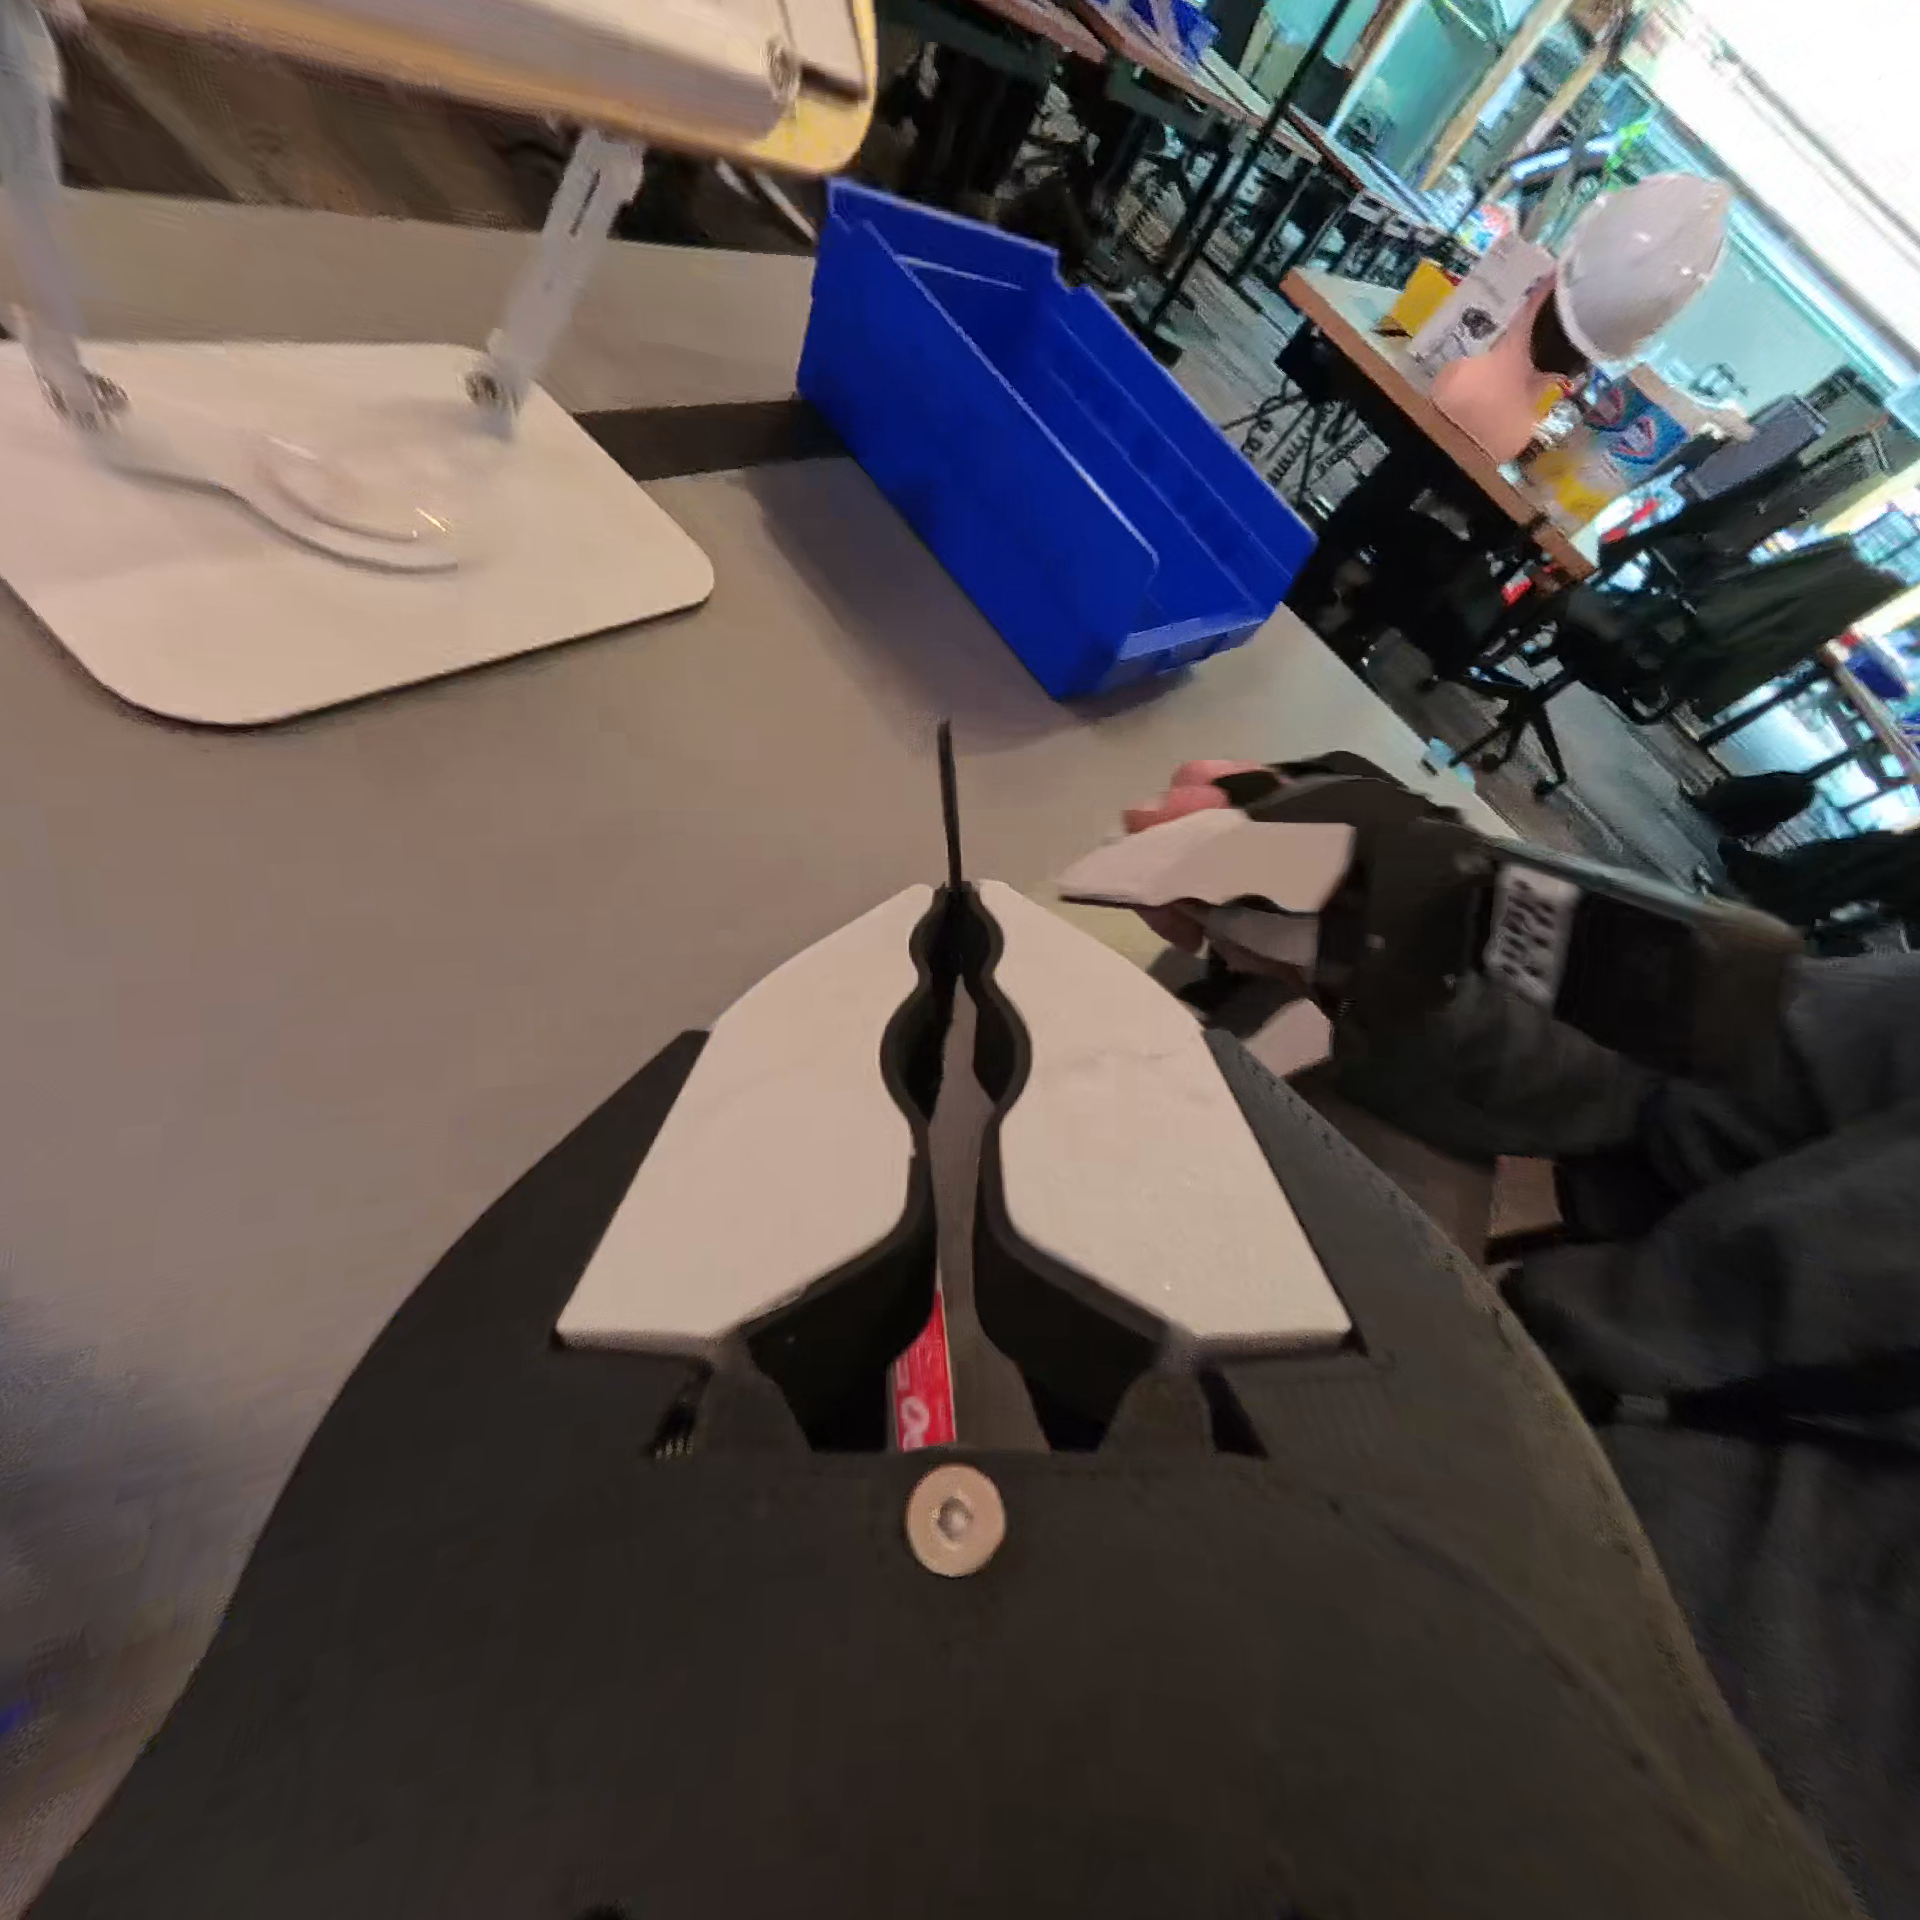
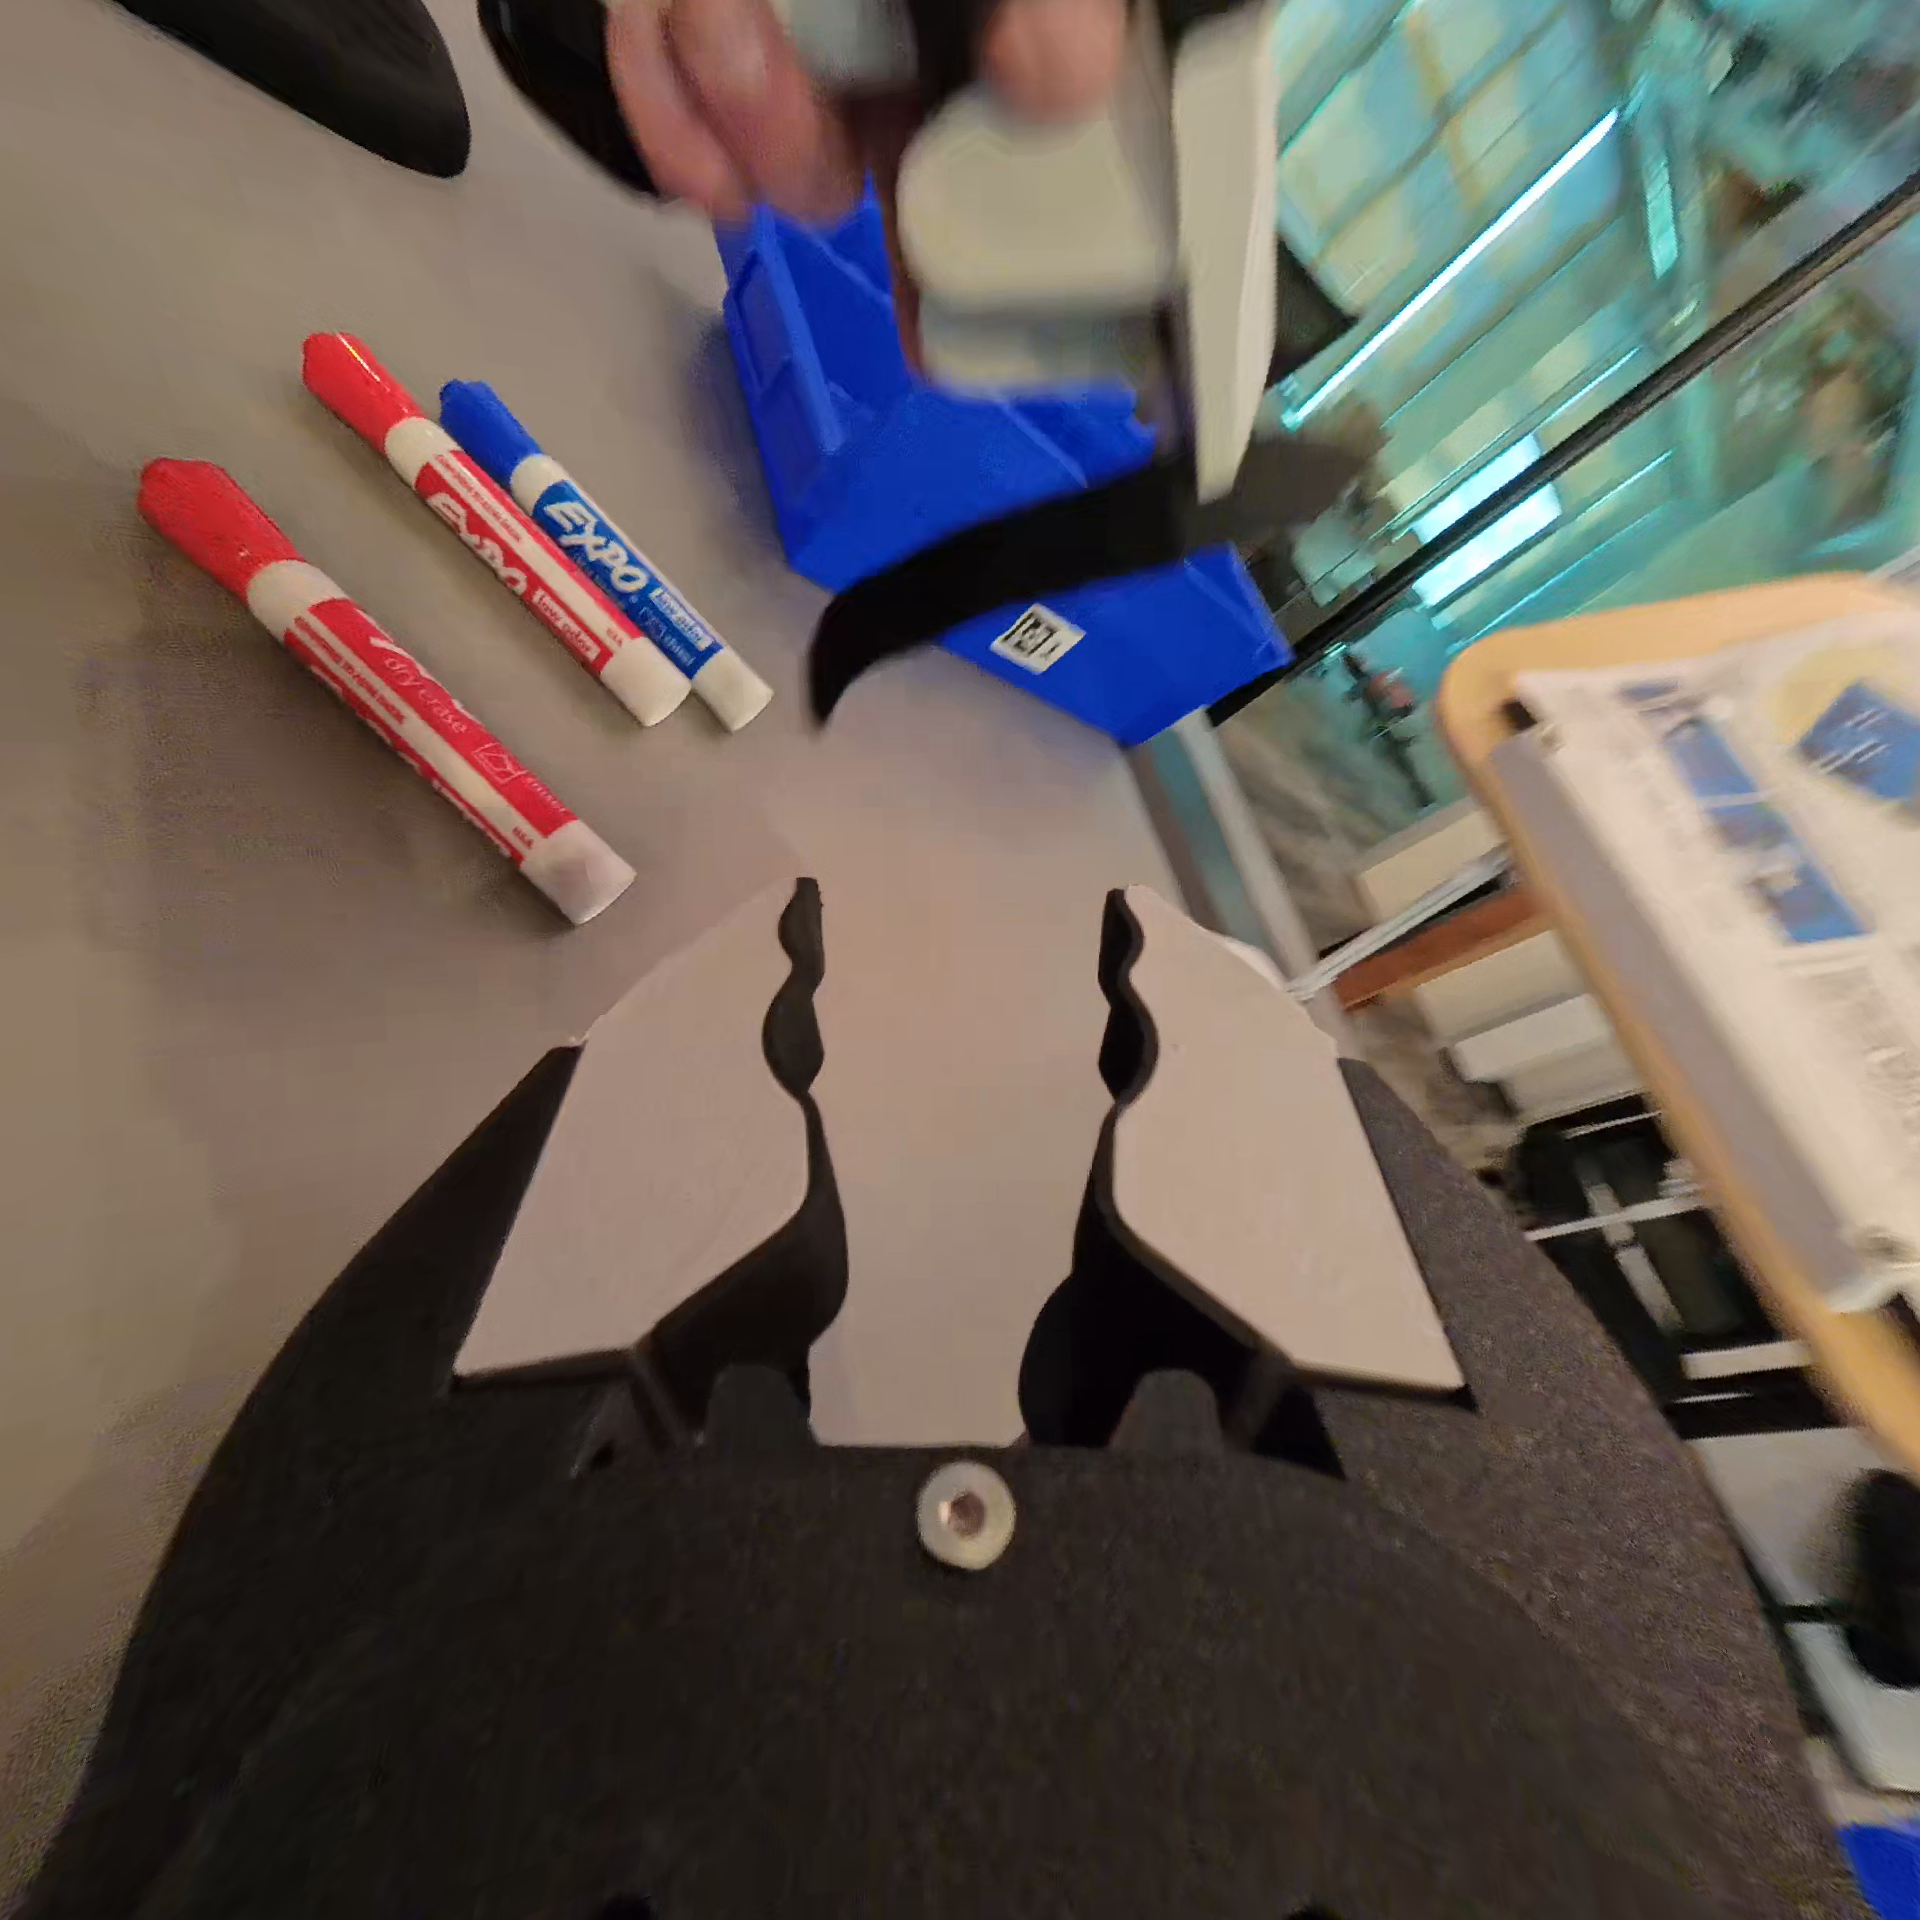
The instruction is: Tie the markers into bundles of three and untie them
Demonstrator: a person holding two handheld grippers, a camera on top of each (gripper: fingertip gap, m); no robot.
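Observation:
Three markers lie loose on the grey table in the right wrist view: a red marker [image 2: 384,691] alone at the left, then another red marker [image 2: 494,530] and a blue marker [image 2: 608,556] side by side. My left gripper [image 1: 954,894] is shut on a black strap [image 1: 948,800] that sticks out past its tips. In the right wrist view the strap [image 2: 997,566] hangs from the blurred left gripper [image 2: 1210,473], above the table in front of the bin. My right gripper [image 2: 961,904] is open and empty, just right of the markers. It also shows in the left wrist view [image 1: 1205,868], in a gloved hand.
A blue bin [image 1: 1039,447] stands on the table beyond the strap; it also shows in the right wrist view [image 2: 935,468]. A white stand base [image 1: 312,540] sits at the far left. The table edge [image 1: 1382,675] runs along the right, with chairs and benches beyond.

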